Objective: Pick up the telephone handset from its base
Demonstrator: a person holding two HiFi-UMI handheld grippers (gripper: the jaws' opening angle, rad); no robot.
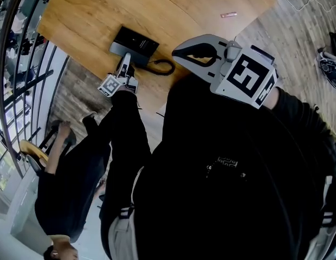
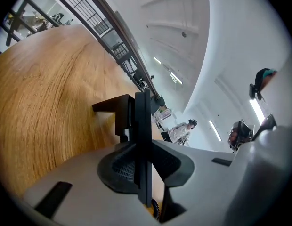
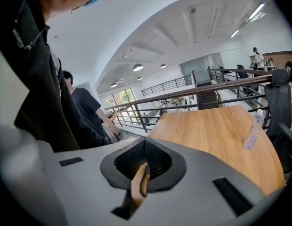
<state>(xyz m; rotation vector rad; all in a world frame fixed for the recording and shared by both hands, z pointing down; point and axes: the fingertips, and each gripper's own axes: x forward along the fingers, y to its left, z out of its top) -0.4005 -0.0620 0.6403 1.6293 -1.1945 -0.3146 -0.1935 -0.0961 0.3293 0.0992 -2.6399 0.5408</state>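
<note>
The black telephone base (image 1: pixel 136 41) sits on the wooden table (image 1: pixel 92 15), and its handset (image 1: pixel 118 49) lies along the base's left side. A coiled cord (image 1: pixel 163 67) loops off to the right. My left gripper (image 1: pixel 125 58) reaches onto the handset from the near table edge. In the left gripper view the handset (image 2: pixel 142 126) shows edge-on as a thin black slab between the pads, and the left gripper (image 2: pixel 142 142) is shut on it, with the base (image 2: pixel 113 108) just behind. My right gripper (image 1: pixel 185 52) hovers close under the head camera. That right gripper (image 3: pixel 145 149) is shut with nothing in it.
A small pink object (image 1: pixel 228 15) lies near the table's far edge. A clear bottle (image 3: pixel 253 132) stands on a wooden table in the right gripper view. A railing (image 1: pixel 16 75) runs along the left, a seated person (image 1: pixel 65 183) is below it, and shoes (image 1: pixel 330 64) lie on the floor at right.
</note>
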